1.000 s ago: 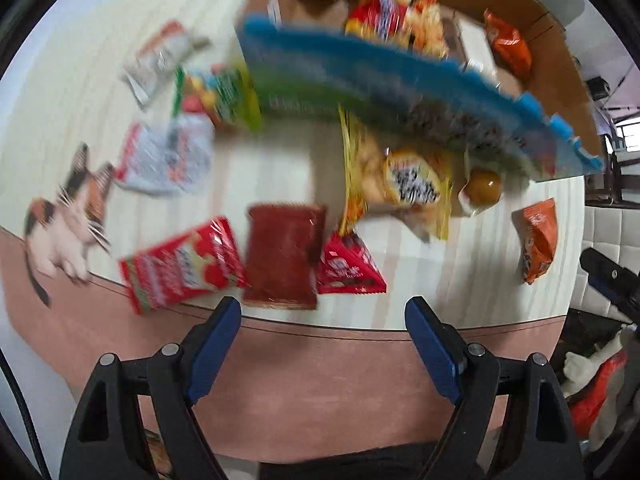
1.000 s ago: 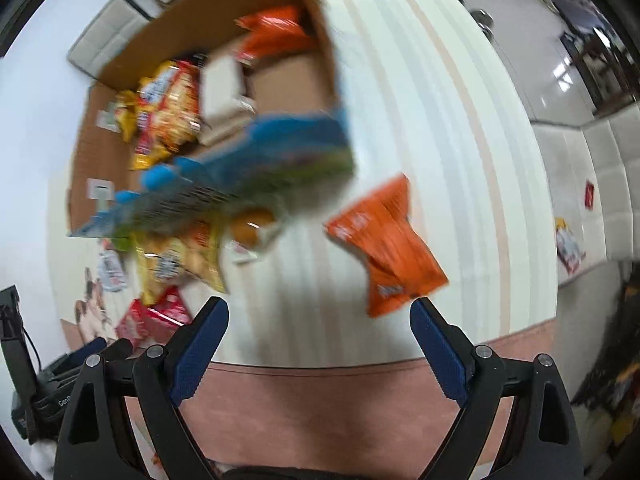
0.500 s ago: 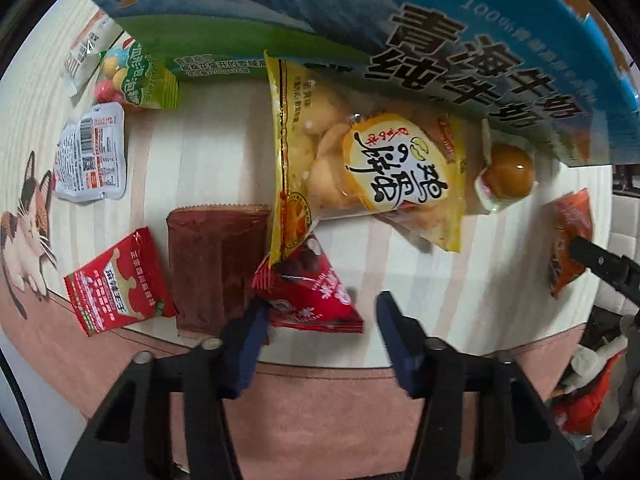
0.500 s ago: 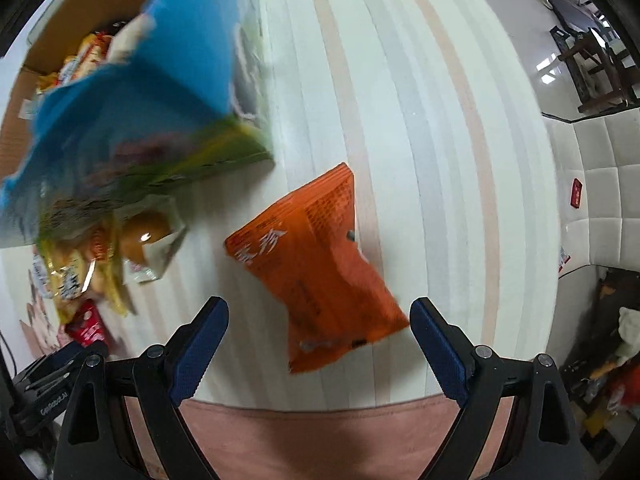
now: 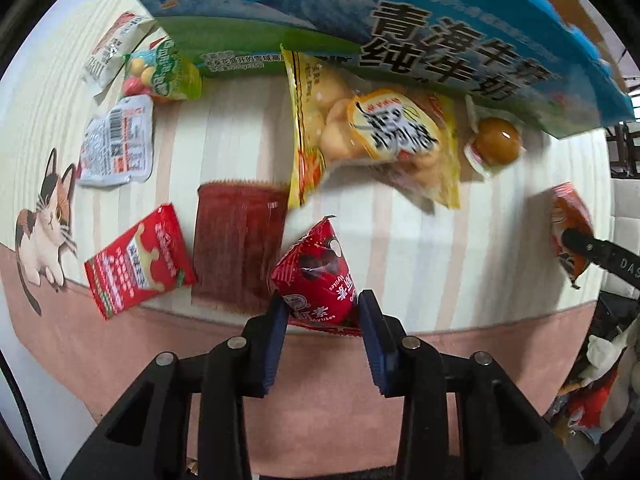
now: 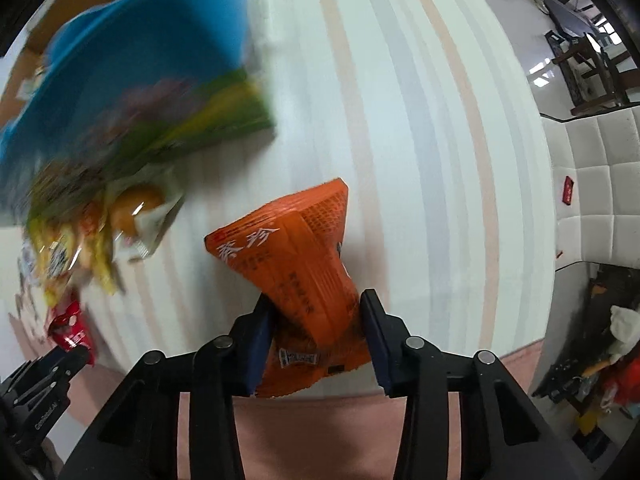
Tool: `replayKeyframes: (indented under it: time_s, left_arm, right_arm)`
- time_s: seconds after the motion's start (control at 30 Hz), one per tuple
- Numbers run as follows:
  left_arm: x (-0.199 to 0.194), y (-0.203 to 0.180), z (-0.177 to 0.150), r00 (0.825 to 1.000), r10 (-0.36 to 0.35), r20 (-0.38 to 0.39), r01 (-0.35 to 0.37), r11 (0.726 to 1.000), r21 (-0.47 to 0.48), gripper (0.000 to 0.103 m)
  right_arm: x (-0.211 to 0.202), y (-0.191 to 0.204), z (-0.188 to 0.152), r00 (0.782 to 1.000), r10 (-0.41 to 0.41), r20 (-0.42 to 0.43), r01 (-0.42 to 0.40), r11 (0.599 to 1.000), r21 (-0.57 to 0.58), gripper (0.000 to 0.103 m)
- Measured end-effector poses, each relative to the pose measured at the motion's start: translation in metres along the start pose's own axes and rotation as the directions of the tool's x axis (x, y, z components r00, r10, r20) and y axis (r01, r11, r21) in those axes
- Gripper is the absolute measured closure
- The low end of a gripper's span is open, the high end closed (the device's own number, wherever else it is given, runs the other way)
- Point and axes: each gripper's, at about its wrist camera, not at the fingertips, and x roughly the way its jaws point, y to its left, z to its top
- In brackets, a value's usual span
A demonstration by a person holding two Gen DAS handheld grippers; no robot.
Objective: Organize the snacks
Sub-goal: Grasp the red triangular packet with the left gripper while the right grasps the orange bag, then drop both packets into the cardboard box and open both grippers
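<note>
Grippers both point down at the table's near edge. Left gripper (image 5: 322,314) is closing on the red triangular packet (image 5: 316,276) low in frame; right gripper (image 6: 316,320) clamps the orange packet (image 6: 296,256), its long axis running upward toward the blue carton (image 5: 400,20).

We see a surface (image 5: 248,148) covered by a pale striped cloth with a pink border (image 5: 320,360), and a calico cat (image 5: 44,220) printed near its left edge. Beyond the far side of the surface we make out a white quilted seat (image 6: 592,184) with a small red item (image 6: 568,194) lying on it. Further off, dark wooden chairs (image 6: 592,76) stand on a glossy floor.
</note>
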Motion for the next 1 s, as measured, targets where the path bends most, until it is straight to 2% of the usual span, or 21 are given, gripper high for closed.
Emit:
replayKeyframes:
  time_s: [0.2,0.33,0.4,0.6,0.63,0.73,0.87,1.0]
  left_arm:
    - [-0.031,-0.009,-0.038,0.999,-0.040,0.008,0.040,0.999,0.009,0.070]
    - [-0.067,-0.009,-0.050,0.995,-0.084,0.047,0.083,0.996,0.023,0.070]
    - [-0.090,-0.008,-0.045,0.991,-0.111,0.079,0.109,0.994,0.030,0.070]
    - [-0.170,-0.011,0.010,0.962,-0.188,0.200,0.179,0.982,0.060,0.070]
    - [-0.172,-0.009,0.034,0.958,-0.193,0.213,0.184,0.981,0.058,0.070]
    - [-0.190,-0.008,0.074,0.950,-0.182,0.253,0.172,0.983,0.060,0.070]
    - [-0.190,-0.004,0.125,0.957,-0.162,0.239,0.154,0.987,0.052,0.070]
    - [-0.172,-0.001,0.164,0.973,-0.148,0.177,0.144,0.989,0.033,0.070]
  right_arm:
    - [-0.018,0.008,-0.036,0.992,0.125,-0.008,-0.124,0.992,0.019,0.060]
    - [-0.044,0.019,-0.049,0.973,0.229,0.007,-0.229,0.973,0.017,0.061]
    - [-0.069,0.032,-0.049,0.962,0.271,0.036,-0.272,0.962,0.000,0.061]
    - [-0.152,0.072,-0.023,0.922,0.358,0.150,-0.352,0.934,-0.066,0.061]
    - [-0.166,0.078,-0.015,0.915,0.365,0.171,-0.357,0.931,-0.081,0.061]
    - [-0.190,0.092,0.008,0.907,0.361,0.219,-0.347,0.933,-0.099,0.061]
    - [-0.197,0.109,0.042,0.910,0.330,0.252,-0.317,0.944,-0.094,0.061]
    - [-0.174,0.129,0.081,0.921,0.311,0.237,-0.307,0.950,-0.055,0.061]
